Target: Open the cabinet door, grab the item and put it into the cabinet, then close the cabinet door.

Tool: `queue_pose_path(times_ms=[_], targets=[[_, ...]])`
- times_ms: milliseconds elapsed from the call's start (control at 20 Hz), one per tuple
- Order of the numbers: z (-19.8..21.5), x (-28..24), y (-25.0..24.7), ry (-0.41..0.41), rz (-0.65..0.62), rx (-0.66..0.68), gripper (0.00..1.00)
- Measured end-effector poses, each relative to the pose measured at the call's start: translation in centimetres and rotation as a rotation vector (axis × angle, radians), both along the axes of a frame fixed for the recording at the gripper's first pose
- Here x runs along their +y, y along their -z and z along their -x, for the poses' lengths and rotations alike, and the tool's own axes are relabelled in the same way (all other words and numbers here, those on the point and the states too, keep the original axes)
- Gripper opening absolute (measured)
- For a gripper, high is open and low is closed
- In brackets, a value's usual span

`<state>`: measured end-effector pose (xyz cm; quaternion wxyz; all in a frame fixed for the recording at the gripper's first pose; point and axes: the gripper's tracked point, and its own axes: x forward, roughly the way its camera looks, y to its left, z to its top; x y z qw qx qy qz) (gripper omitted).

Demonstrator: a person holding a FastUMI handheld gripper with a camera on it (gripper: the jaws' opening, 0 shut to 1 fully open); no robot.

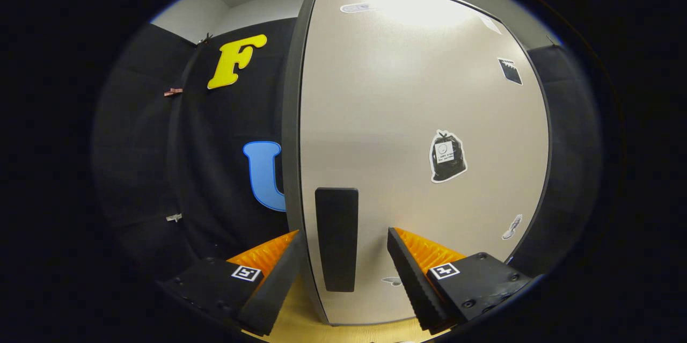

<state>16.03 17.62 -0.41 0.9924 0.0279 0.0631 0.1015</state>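
1. Cabinet door (pixel 418 117) stands shut, dead ahead at 12 o'clock.
2. Claw (pixel 343 273) spread wide, empty; fingers straddle the door's free edge and handle (pixel 336 238), likely to pull it open.
3. Bench (pixel 300 327) beneath, at 6 o'clock.

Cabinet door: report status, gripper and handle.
Gripper open, fingers straddling the door edge. Black handle between the fingers, not gripped. Cabinet door looks shut. Nothing in the way.
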Motion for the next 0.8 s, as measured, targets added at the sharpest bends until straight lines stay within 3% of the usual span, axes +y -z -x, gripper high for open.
queue_pose_path(times_ms=[100, 200, 300, 400, 500, 800], targets=[[-0.3, -0.4, -0.1, 0.020, -0.007, -0.002, 0.90], [-0.5, -0.4, -0.1, 0.024, -0.010, -0.008, 0.71], [-0.2, 0.7, 0.0, -0.011, -0.025, 0.004, 0.66], [-0.2, 0.6, 0.0, 0.000, -0.012, 0.002, 0.38], [-0.4, 0.6, 0.0, 0.001, -0.028, 0.013, 0.38], [0.0, 0.5, 0.0, -0.030, -0.045, 0.024, 0.21]])
